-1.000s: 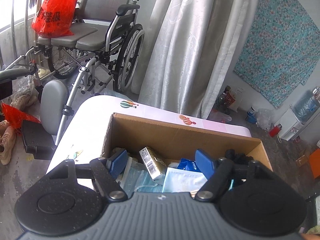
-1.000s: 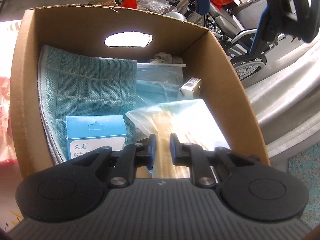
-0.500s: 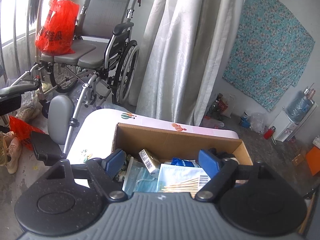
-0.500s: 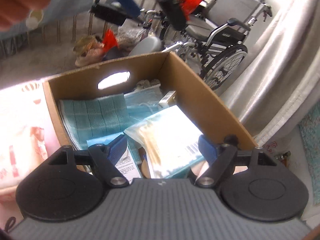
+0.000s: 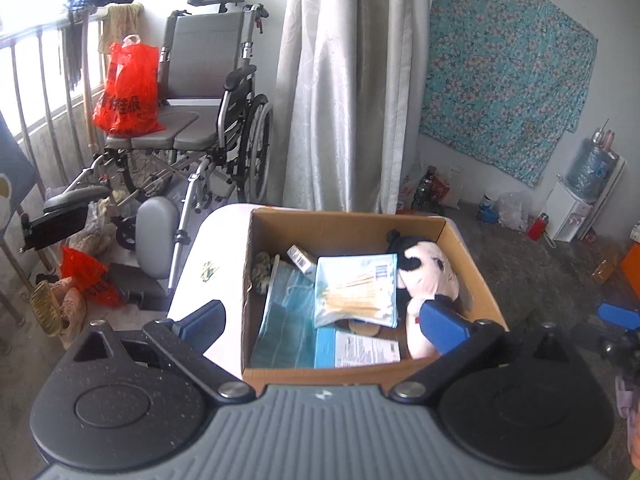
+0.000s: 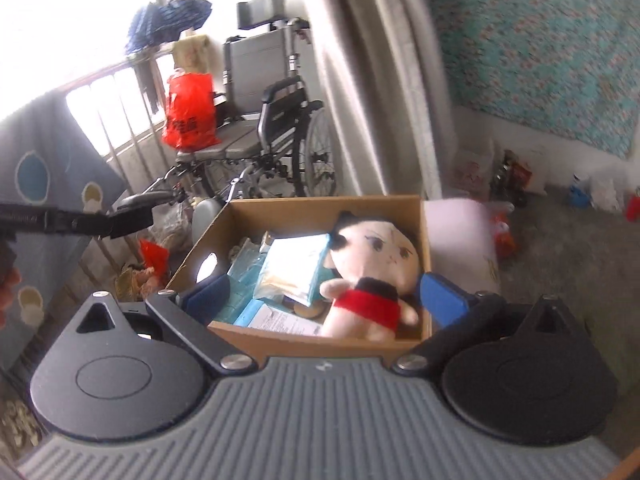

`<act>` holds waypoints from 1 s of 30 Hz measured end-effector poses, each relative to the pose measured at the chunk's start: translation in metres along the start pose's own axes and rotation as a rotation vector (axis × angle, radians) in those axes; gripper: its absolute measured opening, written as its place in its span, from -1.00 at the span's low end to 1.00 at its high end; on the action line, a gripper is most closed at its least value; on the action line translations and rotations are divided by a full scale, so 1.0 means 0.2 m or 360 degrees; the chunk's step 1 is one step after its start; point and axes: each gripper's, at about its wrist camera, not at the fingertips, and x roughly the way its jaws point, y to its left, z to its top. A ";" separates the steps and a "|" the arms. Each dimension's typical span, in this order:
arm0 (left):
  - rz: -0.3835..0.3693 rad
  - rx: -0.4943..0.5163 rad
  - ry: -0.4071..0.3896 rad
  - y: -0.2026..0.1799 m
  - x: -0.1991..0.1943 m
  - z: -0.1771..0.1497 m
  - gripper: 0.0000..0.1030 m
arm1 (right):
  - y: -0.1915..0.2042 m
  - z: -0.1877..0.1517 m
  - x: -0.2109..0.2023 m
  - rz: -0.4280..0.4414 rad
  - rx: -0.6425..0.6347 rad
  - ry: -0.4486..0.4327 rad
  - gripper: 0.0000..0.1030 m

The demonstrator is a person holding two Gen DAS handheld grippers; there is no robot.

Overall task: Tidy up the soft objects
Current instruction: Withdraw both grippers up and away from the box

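A second ago I was low over the box (image 5: 352, 224) with my right gripper (image 6: 324, 292) nearly pinched together; now both views sit higher and farther back, and the whole carton fits in frame. My left gripper (image 5: 322, 320) is spreading its jaws wide, nothing between the pads. The right one is opening too, and it holds nothing.

A doll (image 6: 372, 268) that I could not see in the earlier frames now lies in the box against the right wall, head toward the far end, red top toward me. Beside it sits the clear bag (image 5: 356, 290) of sticks, on top of the blue packets and the teal cloth (image 5: 286, 316), as before.

The box stands on a white table (image 5: 208, 248), whose pale top shows to its left. Behind are a wheelchair (image 5: 200, 120) with a red bag (image 5: 126, 88) on its seat, a grey curtain (image 5: 344, 80), and a teal floral cloth (image 5: 504, 80) hung on the wall. A water dispenser (image 5: 580, 196) stands at the far right on the grey floor.
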 end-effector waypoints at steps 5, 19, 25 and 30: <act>0.0238 -0.0040 0.0102 -0.07 -0.04 -0.22 1.00 | 0.01 -0.25 -0.08 -0.0245 0.0127 -0.0051 0.98; 0.0322 -0.0114 0.0098 -0.17 0.07 -0.43 1.00 | 0.26 -0.34 0.09 -0.0435 -0.0094 0.0032 0.97; 0.0397 0.0028 0.0068 -0.25 0.13 -0.39 1.00 | 0.31 -0.27 0.30 -0.0327 -0.0067 0.0124 0.97; 0.0439 0.0049 0.0038 -0.26 0.18 -0.37 0.99 | 0.35 -0.25 0.43 -0.0297 -0.0107 0.0198 0.97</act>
